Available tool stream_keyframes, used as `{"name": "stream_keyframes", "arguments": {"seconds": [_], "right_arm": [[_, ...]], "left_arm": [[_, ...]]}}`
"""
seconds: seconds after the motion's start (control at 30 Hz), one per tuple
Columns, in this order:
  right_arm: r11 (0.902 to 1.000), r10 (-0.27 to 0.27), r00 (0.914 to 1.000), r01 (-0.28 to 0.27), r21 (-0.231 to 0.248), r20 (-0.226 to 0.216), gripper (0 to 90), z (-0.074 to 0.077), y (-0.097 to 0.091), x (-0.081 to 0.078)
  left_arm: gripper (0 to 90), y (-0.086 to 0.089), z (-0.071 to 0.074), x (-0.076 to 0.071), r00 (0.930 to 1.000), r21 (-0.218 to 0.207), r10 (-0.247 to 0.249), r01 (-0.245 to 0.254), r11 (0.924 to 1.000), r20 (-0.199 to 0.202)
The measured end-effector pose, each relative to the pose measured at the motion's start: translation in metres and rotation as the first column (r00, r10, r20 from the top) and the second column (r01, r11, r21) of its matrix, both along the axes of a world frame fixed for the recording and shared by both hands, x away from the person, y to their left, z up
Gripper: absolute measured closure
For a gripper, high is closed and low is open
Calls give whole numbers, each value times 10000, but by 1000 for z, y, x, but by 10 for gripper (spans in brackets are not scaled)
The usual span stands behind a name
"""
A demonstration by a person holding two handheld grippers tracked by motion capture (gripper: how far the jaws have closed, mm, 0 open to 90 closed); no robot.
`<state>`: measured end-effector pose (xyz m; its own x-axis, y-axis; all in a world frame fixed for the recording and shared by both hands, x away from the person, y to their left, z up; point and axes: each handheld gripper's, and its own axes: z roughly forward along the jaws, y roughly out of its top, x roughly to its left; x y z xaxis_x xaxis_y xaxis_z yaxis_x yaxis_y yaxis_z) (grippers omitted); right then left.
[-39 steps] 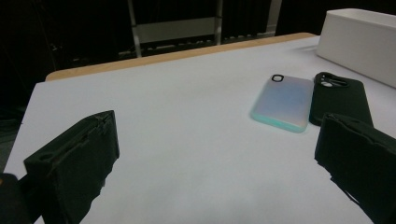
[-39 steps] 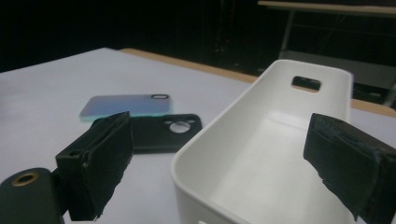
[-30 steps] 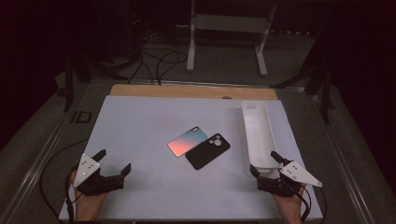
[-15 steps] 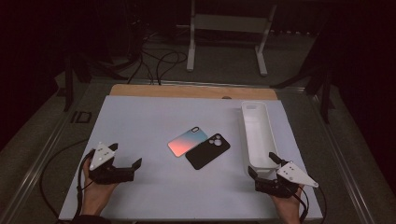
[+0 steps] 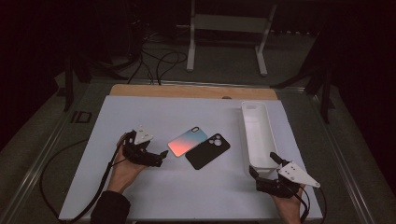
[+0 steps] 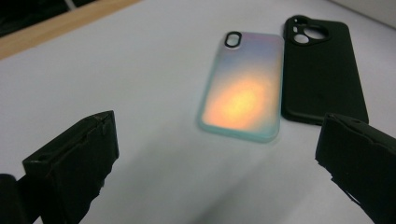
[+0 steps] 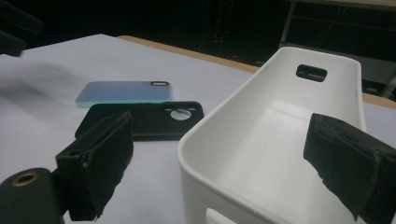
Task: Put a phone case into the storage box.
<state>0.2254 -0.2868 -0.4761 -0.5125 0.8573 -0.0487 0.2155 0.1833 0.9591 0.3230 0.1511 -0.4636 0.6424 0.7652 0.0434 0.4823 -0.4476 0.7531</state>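
The step in hand seems to be the approach to the gradient phone case, which lies mid-table touching the black case. The left gripper sits at its 8 o'clock, jaws wide and empty. Next it should straddle one edge. The right gripper, also wide, waits at the white bin.

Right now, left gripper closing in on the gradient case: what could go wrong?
1. The gradient phone case lies flat on the white mat, edge against the black phone case. The open left gripper may struggle to get a jaw under it, or drag both.
2. The right gripper sits open at the near end of the white bin; a careless move could shove the bin.
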Motion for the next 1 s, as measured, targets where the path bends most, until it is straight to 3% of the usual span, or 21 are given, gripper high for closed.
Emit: {"name": "stream_keyframes", "arguments": {"seconds": [0.27,0.3,0.63,1.0], "right_arm": [[10000,22,10000,-22,1,-18,82,0,0,0],[10000,22,10000,-22,1,-18,82,0,0,0],[10000,2,10000,-2,52,5,82,0,-1,1],[10000,-23,10000,23,81,-19,82,0,-3,1]], "left_arm": [[0,-13,-5,17,9986,395,-316,332,9987,-417],[0,-19,-6,24,9977,680,-415,450,9967,-529],[0,-41,-25,42,9908,1494,-681,853,9851,-1171],[56,-55,-45,54,9739,1555,-1044,1370,9783,-2013]]}}
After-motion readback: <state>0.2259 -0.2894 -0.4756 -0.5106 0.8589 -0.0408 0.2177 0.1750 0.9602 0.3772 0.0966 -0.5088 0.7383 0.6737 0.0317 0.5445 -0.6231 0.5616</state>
